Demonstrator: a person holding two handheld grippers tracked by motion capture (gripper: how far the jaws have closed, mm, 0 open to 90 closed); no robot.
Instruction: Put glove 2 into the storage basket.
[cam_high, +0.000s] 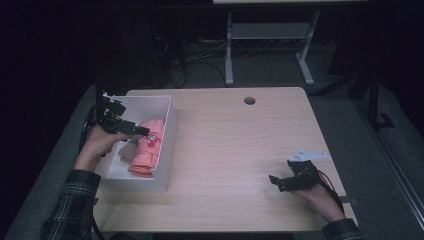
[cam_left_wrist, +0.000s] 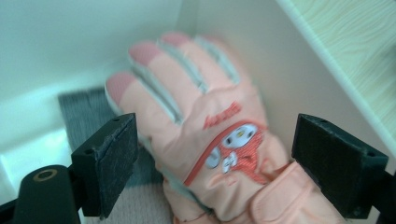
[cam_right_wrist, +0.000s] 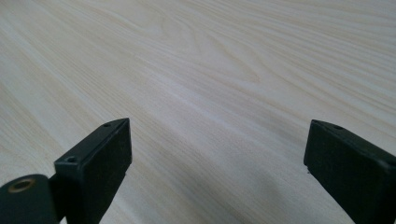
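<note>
Wood-grain table (cam_high: 235, 150), pale and rectangular, carries a round cable hole (cam_high: 249, 100) near its far edge. Grey floor surrounds it, and the room beyond is dark; a second desk's white legs (cam_high: 229, 50) stand behind, with cables lying on the floor beside them.

Left gripper (cam_high: 132, 129) hangs over the white bin (cam_high: 167, 150) at the table's left side, held by a hand in a plaid sleeve (cam_high: 75, 200). In the left gripper view its jaws stand spread wide, one on each side of the pink glove (cam_left_wrist: 210, 135) and not pressing on it; nothing is pinched between them.

Right gripper (cam_high: 282, 182) rests low at the table's right, near the front edge, in the person's other hand. In the right gripper view its jaws are spread wide too, with bare wood between them and nothing held.

The bin sits with its long side running away from the person. Inside lies the glove, back up and fingers toward the far wall, close against the bin's right wall. A cartoon patch (cam_left_wrist: 233, 149) and small red lettering mark its back. A grey knitted piece (cam_left_wrist: 86, 112) lies under and beside the glove, toward the bin's left; what it is cannot be told.
</note>
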